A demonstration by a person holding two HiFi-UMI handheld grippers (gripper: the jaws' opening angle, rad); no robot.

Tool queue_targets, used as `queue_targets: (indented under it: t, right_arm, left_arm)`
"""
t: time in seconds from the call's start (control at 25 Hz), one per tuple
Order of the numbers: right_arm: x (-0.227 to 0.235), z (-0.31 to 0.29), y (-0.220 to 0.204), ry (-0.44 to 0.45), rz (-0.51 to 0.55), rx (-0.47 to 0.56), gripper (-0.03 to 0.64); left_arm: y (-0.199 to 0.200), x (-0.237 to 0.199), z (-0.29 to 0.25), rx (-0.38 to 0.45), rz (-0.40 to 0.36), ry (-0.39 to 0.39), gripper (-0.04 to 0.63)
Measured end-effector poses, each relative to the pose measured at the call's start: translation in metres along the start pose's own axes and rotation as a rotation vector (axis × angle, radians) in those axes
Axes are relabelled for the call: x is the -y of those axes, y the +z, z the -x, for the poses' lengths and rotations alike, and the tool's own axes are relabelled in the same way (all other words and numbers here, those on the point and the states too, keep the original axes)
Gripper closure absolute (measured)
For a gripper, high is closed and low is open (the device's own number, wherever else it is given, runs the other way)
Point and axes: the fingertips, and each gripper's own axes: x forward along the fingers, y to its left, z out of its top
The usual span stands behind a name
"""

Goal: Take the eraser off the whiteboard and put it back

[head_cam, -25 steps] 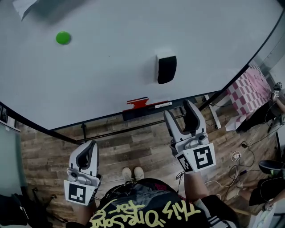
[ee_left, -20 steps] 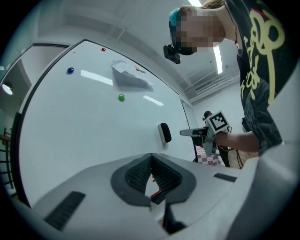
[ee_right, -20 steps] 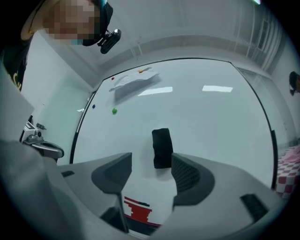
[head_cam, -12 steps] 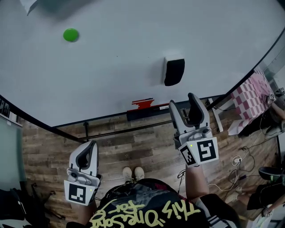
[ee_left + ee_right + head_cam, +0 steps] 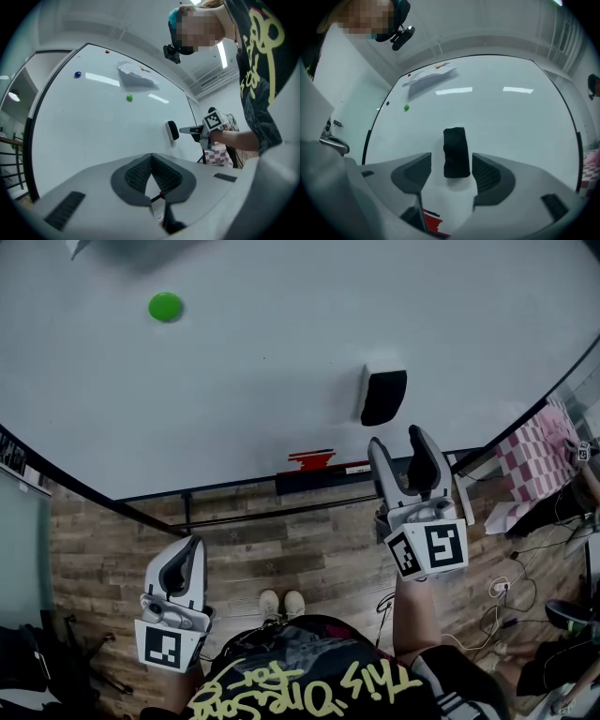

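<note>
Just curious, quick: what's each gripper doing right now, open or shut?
Left gripper: shut, empty.
Right gripper: open, empty; eraser just ahead.

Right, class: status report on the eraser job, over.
Right gripper open, lined up short of eraser. Left gripper shut, empty. Eraser on whiteboard. Path clear.

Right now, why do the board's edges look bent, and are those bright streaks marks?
Right gripper view: the wide-angle lens bows the whiteboard; the streaks are ceiling-light glare, not marks. Head view: dim overall, and its edge curves too.
</note>
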Motion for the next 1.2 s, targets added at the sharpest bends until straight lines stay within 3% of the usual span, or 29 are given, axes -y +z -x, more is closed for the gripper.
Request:
queue_targets:
  t: [1.2]
  right_arm:
    - [0.008,-0.046,-0.002,-0.001,0.074,-0.02,0.344]
  left_arm:
    - [-0.005,-0.017,-0.009,-0.015,-0.004,0.055,0.589]
